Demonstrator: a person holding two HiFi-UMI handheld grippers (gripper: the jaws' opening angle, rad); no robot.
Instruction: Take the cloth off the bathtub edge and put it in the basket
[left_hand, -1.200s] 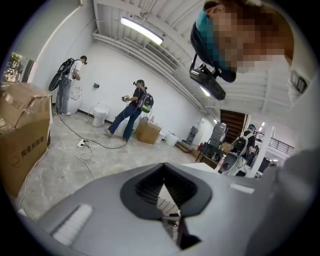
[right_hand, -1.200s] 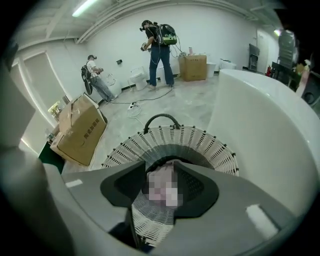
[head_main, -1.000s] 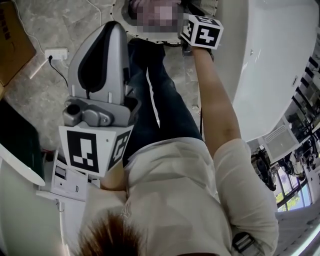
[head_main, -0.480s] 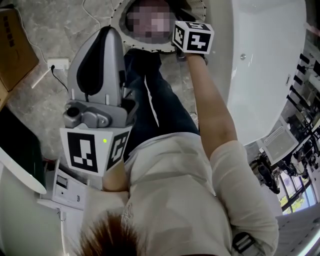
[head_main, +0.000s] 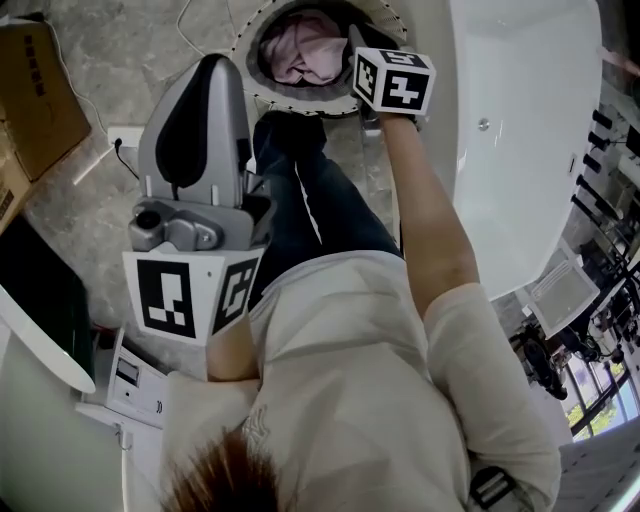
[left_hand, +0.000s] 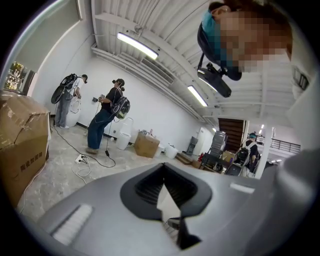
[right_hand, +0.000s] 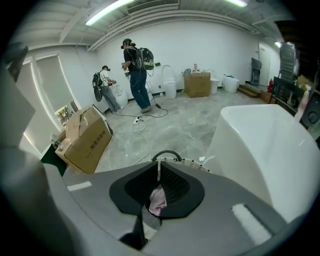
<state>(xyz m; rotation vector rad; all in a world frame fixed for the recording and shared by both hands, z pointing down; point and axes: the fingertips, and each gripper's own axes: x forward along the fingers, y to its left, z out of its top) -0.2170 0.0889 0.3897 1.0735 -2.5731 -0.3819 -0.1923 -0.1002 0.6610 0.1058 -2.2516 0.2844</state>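
Grey marbled floor (head_main: 120, 70) across the upper left of the head view, white bathtub (head_main: 520, 150) down its right side.

Right gripper (right_hand: 158, 192): jaws just closing, now together, nothing clamped. Pink seen through the slit in the right gripper view lies beyond the tips, not between the pads.

Directly ahead of those tips, top centre of the head view: round basket (head_main: 243, 62) with the pink cloth (head_main: 305, 52) bunched inside it (no clear long axis; a heap, not a strip). Cloth just up and left of the right gripper's marker cube (head_main: 393, 82), apart from the jaws, clear of the bathtub edge.

Left gripper (left_hand: 167, 197): jaws together, empty, aimed out across the room, not at the basket. Seen at centre left of the head view, farther from the cloth than the right one.

Judged: transfer complete, cloth lying within the basket rim. Any further contact best made by the right gripper, straight along its own jaw line. Snagging the rim is the one risk noted.
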